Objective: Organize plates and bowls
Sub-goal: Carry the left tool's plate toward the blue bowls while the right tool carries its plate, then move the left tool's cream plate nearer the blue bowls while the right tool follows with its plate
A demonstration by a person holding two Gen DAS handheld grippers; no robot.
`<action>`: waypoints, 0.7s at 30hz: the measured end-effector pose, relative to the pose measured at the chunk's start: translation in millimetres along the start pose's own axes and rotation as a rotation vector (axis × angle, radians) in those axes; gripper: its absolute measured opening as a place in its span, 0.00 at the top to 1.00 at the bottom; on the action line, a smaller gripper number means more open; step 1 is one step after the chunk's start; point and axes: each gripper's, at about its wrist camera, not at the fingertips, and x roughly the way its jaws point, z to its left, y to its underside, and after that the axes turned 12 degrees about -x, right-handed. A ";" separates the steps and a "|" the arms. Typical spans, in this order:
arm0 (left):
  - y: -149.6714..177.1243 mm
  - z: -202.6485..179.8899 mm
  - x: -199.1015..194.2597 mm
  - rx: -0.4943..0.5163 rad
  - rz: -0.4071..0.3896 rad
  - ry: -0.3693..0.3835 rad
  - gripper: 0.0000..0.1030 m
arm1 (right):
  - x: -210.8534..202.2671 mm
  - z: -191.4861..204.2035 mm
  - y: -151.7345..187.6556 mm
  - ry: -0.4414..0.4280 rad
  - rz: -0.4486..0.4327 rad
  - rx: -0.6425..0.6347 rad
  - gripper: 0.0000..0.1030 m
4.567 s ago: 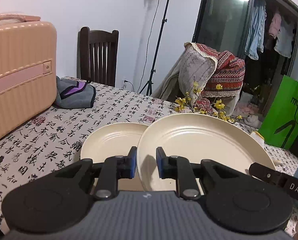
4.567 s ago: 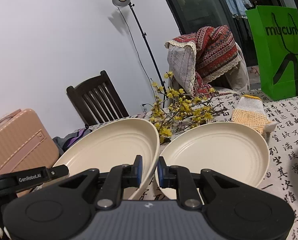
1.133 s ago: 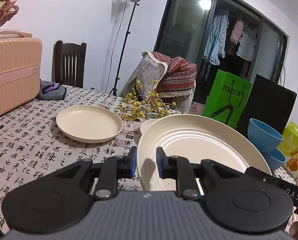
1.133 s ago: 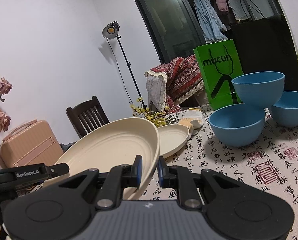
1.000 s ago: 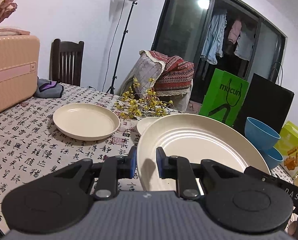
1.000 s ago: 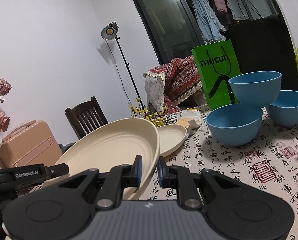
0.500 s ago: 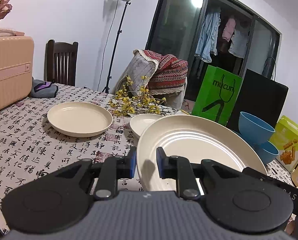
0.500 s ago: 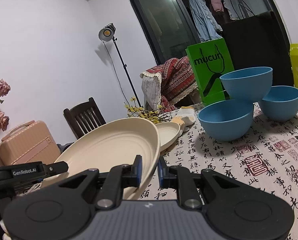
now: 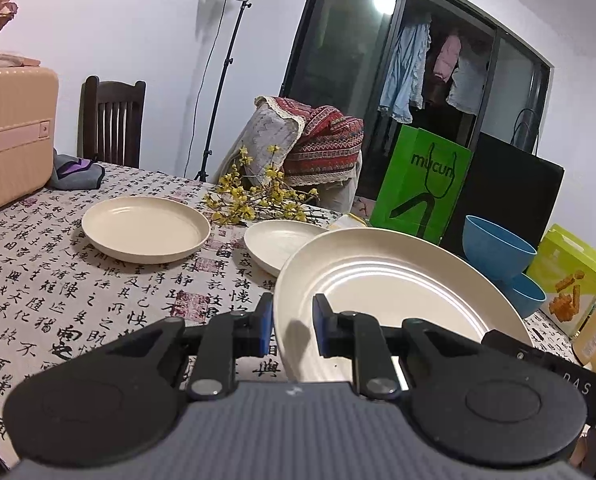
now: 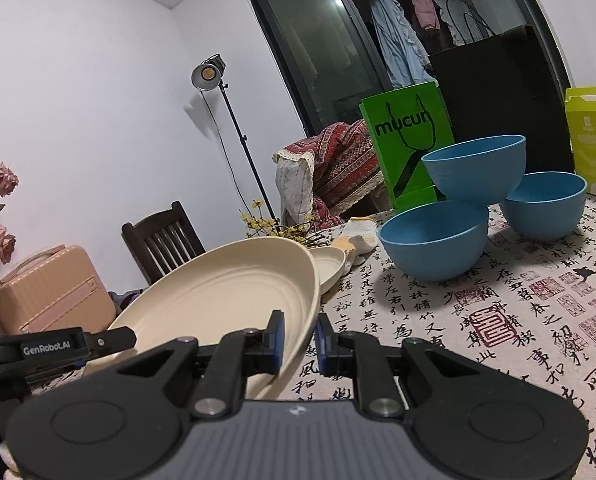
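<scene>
The large cream plate (image 9: pixel 398 292) hid part of the small plate (image 9: pixel 278 240) behind it, and the lowest blue bowls (image 10: pixel 434 240) were half covered in the left view. Both the left gripper (image 9: pixel 293 330) and the right gripper (image 10: pixel 300 336) were clamped on that plate's rim, holding it tilted above the table (image 9: pixel 58 280). I counted three cream plates and three blue bowls, one perched on two.

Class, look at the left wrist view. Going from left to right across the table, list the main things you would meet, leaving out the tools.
Pink suitcase → grey pouch → cream plate on the cloth → yellow flower sprigs → green bag → blue bowls → yellow-green box.
</scene>
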 end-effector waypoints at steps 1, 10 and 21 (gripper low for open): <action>0.9 -0.3 -0.3 0.002 0.000 0.002 0.81 | -0.5 -0.5 -0.2 0.001 0.000 0.001 0.85; 9.4 -5.6 -3.2 0.026 0.000 0.015 0.81 | -6.8 -6.5 4.1 0.014 -0.008 0.004 0.85; 17.7 -10.9 -7.2 0.042 0.002 0.047 0.81 | -17.5 -12.2 8.9 0.030 -0.019 0.011 0.85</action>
